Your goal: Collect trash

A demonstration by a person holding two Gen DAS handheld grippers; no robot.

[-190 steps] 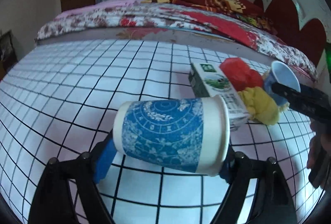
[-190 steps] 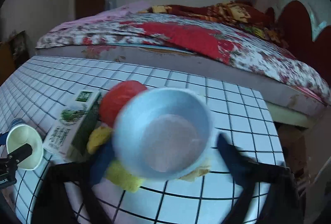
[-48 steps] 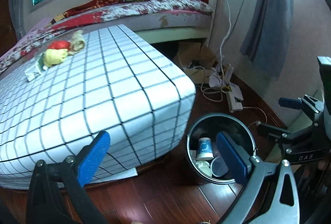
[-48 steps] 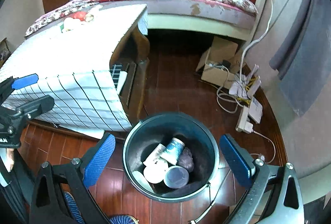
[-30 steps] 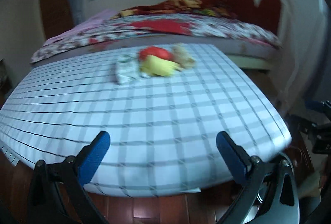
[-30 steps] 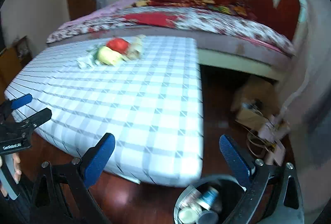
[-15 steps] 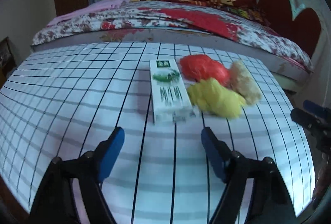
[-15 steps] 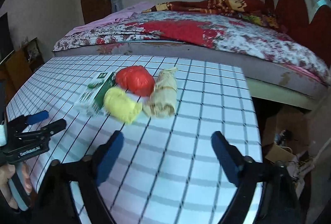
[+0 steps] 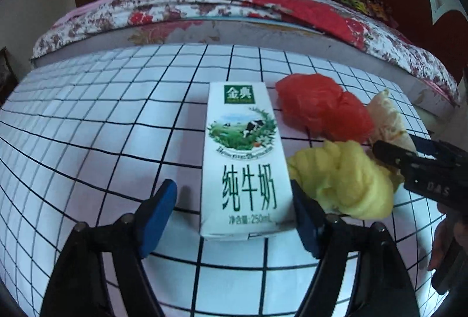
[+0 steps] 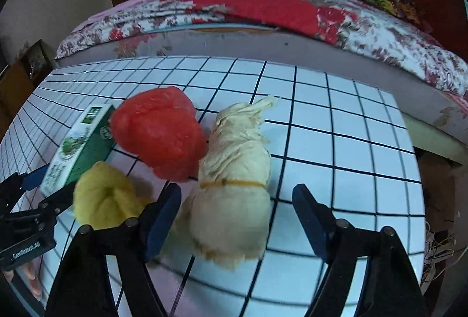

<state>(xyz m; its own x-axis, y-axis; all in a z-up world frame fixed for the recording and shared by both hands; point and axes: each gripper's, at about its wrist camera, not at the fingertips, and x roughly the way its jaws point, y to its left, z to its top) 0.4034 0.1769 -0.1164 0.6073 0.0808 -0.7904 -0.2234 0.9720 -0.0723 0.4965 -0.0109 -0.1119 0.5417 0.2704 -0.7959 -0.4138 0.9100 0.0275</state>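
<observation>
A white and green milk carton (image 9: 242, 159) lies on the checked tablecloth (image 9: 87, 126). It sits between the blue pads of my left gripper (image 9: 231, 217), which is open; the right pad is at the carton's edge and the left pad stands apart. A beige bag tied with a rubber band (image 10: 234, 200) lies between the jaws of my right gripper (image 10: 237, 220). Those jaws are closing and the pads are not pressing on it. A crumpled red bag (image 10: 158, 135) and a yellow one (image 10: 102, 197) lie between carton and beige bag.
A bed with a flowered cover (image 9: 234, 3) runs along the far side of the table. The table's right edge (image 10: 409, 170) drops to the floor, where a cardboard box (image 10: 438, 194) and cables lie. In the left wrist view the right gripper's fingers (image 9: 409, 162) reach over the yellow bag.
Both grippers swung from the bin on the floor to the table and came close over the trash pile. Their jaws narrowed, with the carton and the beige bag now between them.
</observation>
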